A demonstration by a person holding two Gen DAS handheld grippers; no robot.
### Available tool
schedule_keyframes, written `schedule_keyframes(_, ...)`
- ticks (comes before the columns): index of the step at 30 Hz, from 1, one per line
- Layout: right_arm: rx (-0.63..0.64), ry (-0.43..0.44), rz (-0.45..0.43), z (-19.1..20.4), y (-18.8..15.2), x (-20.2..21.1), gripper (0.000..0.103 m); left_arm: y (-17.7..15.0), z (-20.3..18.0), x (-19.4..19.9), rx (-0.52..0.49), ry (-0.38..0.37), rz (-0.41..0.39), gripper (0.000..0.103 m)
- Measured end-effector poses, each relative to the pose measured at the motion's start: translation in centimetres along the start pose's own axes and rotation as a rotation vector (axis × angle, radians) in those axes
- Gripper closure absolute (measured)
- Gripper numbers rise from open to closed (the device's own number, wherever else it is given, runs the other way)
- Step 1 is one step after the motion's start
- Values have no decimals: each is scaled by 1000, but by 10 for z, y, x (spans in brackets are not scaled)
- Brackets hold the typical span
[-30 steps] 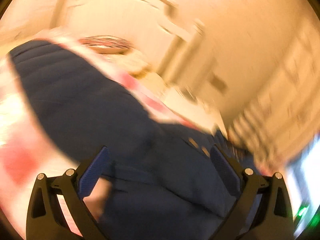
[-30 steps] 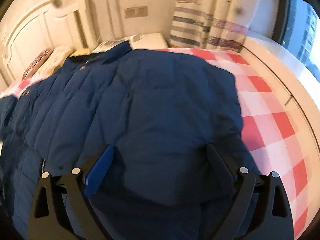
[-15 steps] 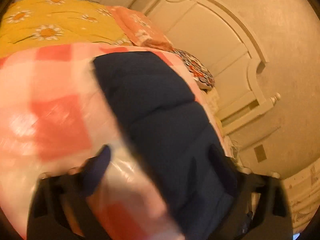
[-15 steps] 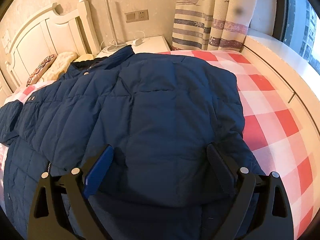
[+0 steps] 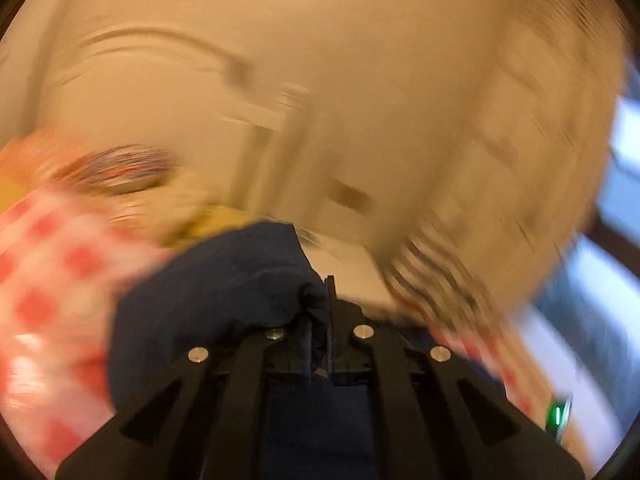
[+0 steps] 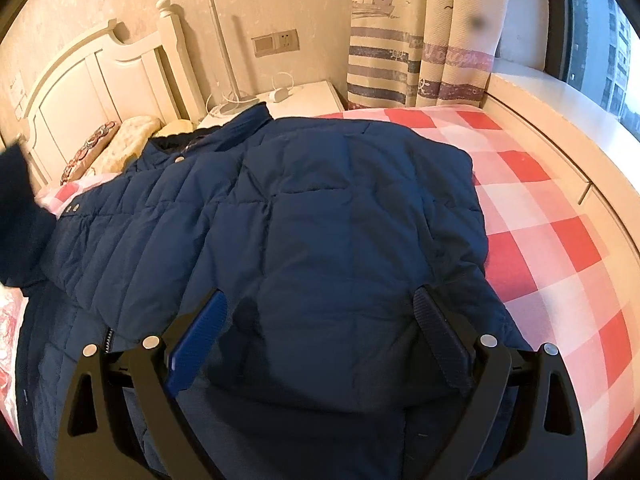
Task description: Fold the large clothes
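A large navy quilted puffer jacket lies spread on a bed with a red and white checked sheet. Its right side is folded over the body. My right gripper is open, its fingers wide apart just above the jacket's near part. My left gripper is shut on a bunched part of the jacket, likely the left sleeve, and holds it up off the bed. The left wrist view is motion-blurred. The lifted sleeve shows at the left edge of the right wrist view.
A white headboard and pillows are at the far left. A white nightstand with a lamp pole and cables stands behind the jacket. Striped curtains and a white window ledge run along the right.
My left gripper has closed on the jacket sleeve and swung up and around with it. The right gripper stays open over the jacket, drawn back slightly.
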State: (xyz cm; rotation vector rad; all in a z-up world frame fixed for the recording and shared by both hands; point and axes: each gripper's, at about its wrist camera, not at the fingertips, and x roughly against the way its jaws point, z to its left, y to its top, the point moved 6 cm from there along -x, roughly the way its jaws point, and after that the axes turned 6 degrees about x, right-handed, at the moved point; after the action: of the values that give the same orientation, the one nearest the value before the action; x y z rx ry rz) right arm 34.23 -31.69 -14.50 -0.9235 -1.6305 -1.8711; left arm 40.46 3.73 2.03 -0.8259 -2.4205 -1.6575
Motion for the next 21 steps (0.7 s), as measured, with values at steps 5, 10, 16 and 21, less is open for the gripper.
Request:
schedule_keyframes(5,-6,2,7,0,0,-1,13,-119,-126,-72,-284,-6,216,98)
schedule_keyframes(10,-10,9,9,0,-1,-1,13,-213,-135,-126,-379,52,429,92)
schedule_keyframes(16,-15,16,9,0,-1,-1,13,-206,-133,-71,-456,-100,381,28)
schedule_keyframes(21,-13,14,8,0,-1,-1,13,-138,-97,8,-312,-143,128,12)
